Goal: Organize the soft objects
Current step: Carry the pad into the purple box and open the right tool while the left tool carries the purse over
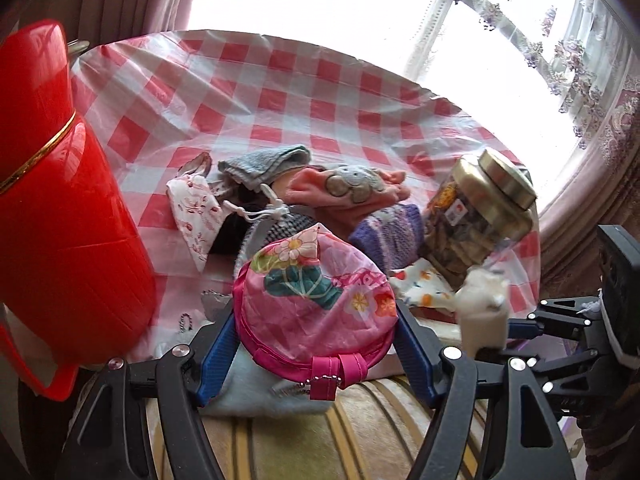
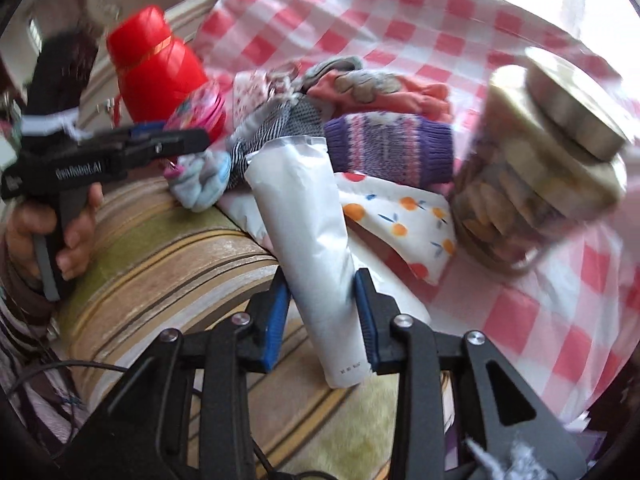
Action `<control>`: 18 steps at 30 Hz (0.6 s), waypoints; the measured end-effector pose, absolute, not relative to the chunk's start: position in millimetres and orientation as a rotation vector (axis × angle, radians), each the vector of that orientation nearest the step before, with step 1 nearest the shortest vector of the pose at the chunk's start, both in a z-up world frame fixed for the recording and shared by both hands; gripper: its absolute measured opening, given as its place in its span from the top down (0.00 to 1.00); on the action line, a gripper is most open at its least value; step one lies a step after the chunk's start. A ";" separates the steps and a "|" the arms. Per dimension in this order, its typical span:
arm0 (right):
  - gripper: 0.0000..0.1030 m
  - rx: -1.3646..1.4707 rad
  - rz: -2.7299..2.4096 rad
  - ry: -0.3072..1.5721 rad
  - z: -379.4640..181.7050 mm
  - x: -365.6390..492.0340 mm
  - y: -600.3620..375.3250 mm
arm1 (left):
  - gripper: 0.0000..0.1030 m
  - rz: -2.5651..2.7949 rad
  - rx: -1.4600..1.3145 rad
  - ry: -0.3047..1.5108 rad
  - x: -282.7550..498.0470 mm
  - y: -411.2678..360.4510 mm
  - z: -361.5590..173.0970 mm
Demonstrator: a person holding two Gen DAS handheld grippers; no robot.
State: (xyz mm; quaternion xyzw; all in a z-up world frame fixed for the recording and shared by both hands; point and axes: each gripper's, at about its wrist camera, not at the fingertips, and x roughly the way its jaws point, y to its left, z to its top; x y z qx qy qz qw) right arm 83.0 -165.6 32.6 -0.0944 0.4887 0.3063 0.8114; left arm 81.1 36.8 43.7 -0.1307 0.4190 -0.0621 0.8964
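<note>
Where right claw (image 2: 322, 300) pinches, white tube (image 2: 308, 240) upright, slightly tilted.

The left tool (image 1: 316, 320) sits at the lower middle of its frame, blue pads clamped on either side of a round pink pouch (image 1: 316, 312). The right tool (image 2: 322, 312) pinches a white tube (image 2: 308, 232) between its pads. At the left edge of the right wrist view, a hand (image 2: 48, 236) grips the left tool's handle.

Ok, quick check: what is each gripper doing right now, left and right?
Left gripper: closed on the round pink floral pouch.
Right gripper: closed on the white tube, lifted clear of the pile.
</note>
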 end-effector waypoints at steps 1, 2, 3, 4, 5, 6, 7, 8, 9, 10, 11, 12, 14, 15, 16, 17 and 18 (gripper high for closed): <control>0.65 -0.179 0.648 1.039 34.9 81.9 -179.2 | 0.30 -0.134 -0.271 0.869 80.2 34.7 45.1; 0.65 -0.164 0.639 1.035 38.2 79.5 -187.2 | 0.30 -0.139 -0.270 0.867 79.1 32.0 47.1; 0.65 -0.148 0.630 1.029 38.2 78.7 -193.2 | 0.30 -0.144 -0.265 0.865 78.2 28.1 49.6; 0.65 -0.121 0.617 1.017 42.4 74.8 -203.8 | 0.30 -0.150 -0.261 0.864 77.6 24.6 51.7; 0.65 -0.101 0.606 1.008 45.9 70.8 -212.0 | 0.30 -0.159 -0.259 0.863 76.9 19.7 54.5; 0.65 -0.073 0.585 0.996 51.4 65.4 -224.7 | 0.30 -0.168 -0.255 0.862 76.4 15.3 56.9; 0.65 -0.059 0.569 0.986 51.7 65.6 -231.3 | 0.30 -0.177 -0.247 0.860 75.8 10.4 59.4; 0.66 -0.041 0.541 0.974 56.7 58.7 -245.8 | 0.30 -0.191 -0.234 0.856 75.0 2.8 63.0; 0.66 -0.022 0.513 0.968 58.7 56.7 -256.9 | 0.30 -0.207 -0.224 0.852 74.0 -5.1 66.4; 0.66 -0.005 0.483 0.963 60.5 53.4 -270.3 | 0.30 -0.222 -0.216 0.849 73.2 -12.1 69.0; 0.66 0.008 0.446 0.960 61.5 47.5 -285.7 | 0.30 -0.251 -0.200 0.844 72.3 -24.7 72.7; 0.66 0.016 0.414 0.960 62.3 42.0 -299.5 | 0.30 -0.267 -0.186 0.841 70.8 -33.5 75.0; 0.66 0.043 0.341 0.975 58.7 30.4 -327.4 | 0.30 -0.320 -0.148 0.837 68.9 -59.0 79.9; 0.66 0.051 0.309 0.983 56.3 23.9 -341.3 | 0.30 -0.342 -0.128 0.837 67.4 -70.6 81.1; 0.66 0.059 0.277 0.995 53.6 17.0 -355.1 | 0.30 -0.365 -0.108 0.836 66.1 -83.1 82.6; 0.66 0.070 0.241 1.010 50.8 10.2 -371.2 | 0.30 -0.400 -0.089 0.836 63.5 -99.4 84.1; 0.66 0.069 0.200 1.027 46.4 3.8 -386.4 | 0.30 -0.424 -0.076 0.838 61.1 -110.5 85.1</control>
